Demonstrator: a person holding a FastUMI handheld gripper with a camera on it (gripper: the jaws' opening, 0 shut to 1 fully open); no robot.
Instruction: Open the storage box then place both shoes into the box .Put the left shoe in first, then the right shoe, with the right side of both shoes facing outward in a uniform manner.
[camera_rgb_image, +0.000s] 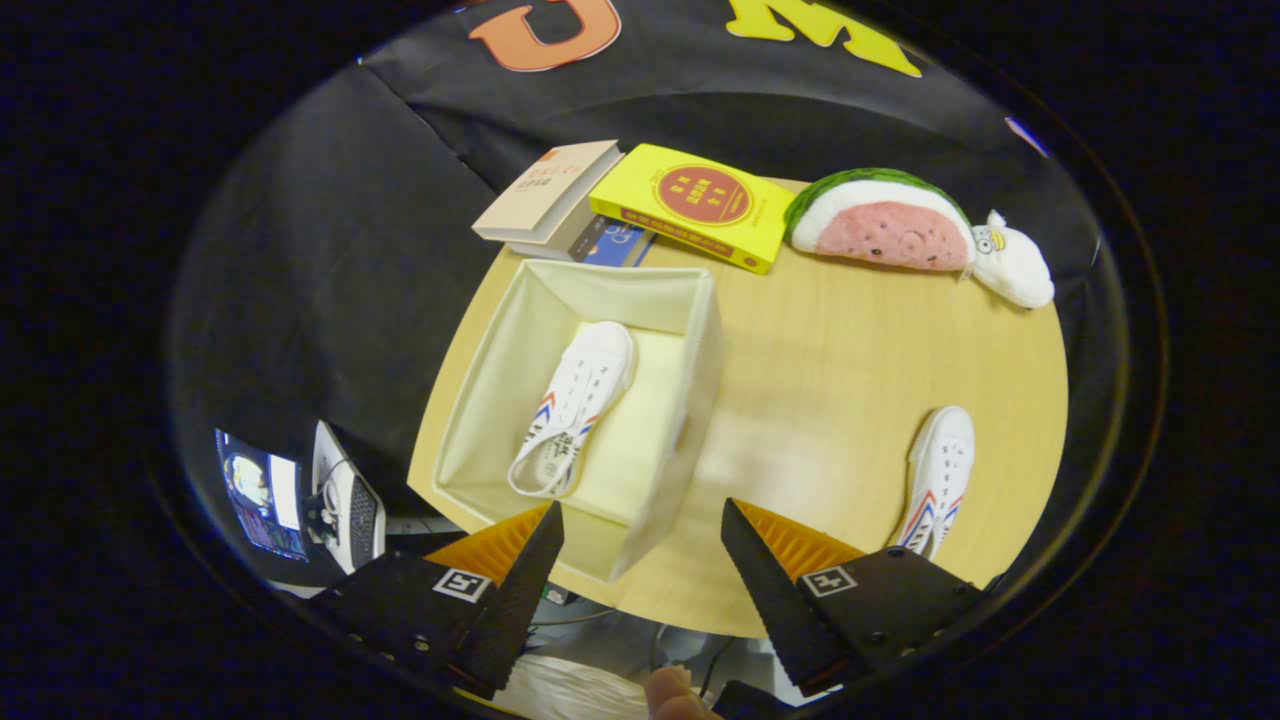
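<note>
Fingers (640, 520) spread, empty, above storage box (480, 400) holding 1 shoe (572, 405); book lettering illegible.

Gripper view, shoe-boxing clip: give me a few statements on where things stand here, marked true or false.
1. The storage box is open. True.
2. Both shoes lie in the box. False: one shoe lies inside; the second shoe lies on the table.
3. The gripper is shut on a shoe. False: its fingers stand apart, holding nothing.
4. A yellow book lies beyond the box. True.
5. The watermelon plush sits in the box. False: it lies on the table's far side.
</note>
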